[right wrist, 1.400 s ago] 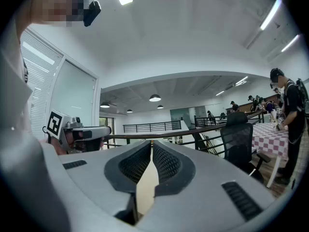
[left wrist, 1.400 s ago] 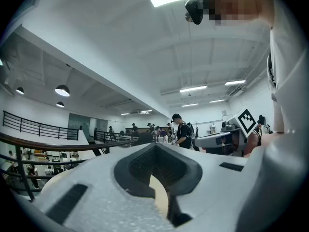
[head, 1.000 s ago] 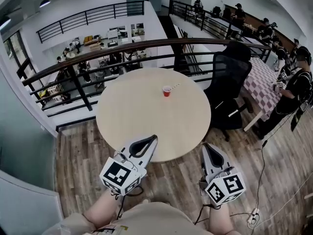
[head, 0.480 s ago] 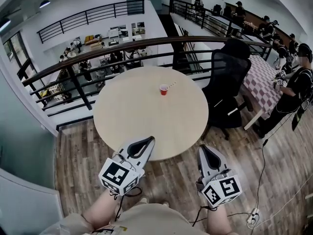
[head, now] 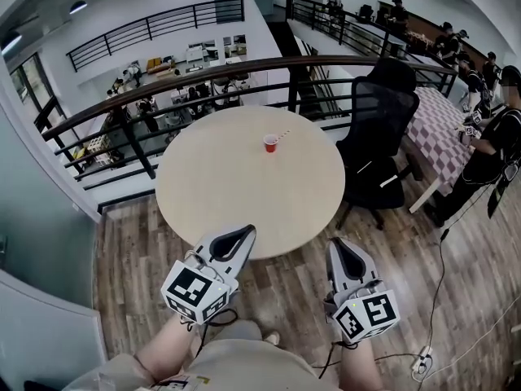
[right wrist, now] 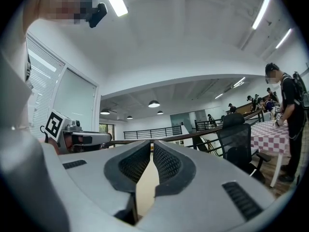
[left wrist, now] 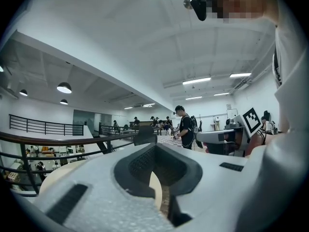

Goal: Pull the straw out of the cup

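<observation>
A small red cup stands upright on the far half of a round beige table, with a pale straw leaning out of it toward the right. Both grippers hang at the table's near edge, far short of the cup. In the head view my left gripper reaches just over that edge, tips together and nothing between them. The right gripper is over the wooden floor beside the table, also shut and empty. The left gripper view and the right gripper view show only the jaws and the room beyond; the cup is hidden in both.
A black office chair stands against the table's right side. A dark railing runs behind the table over a drop to a lower floor. Farther right are a checked table and standing people. A power strip and cable lie on the floor.
Both grippers have drifted a little left and toward me together, and the view shifted with them. The cup and straw stay put on the table. Both pairs of jaws look the same.
</observation>
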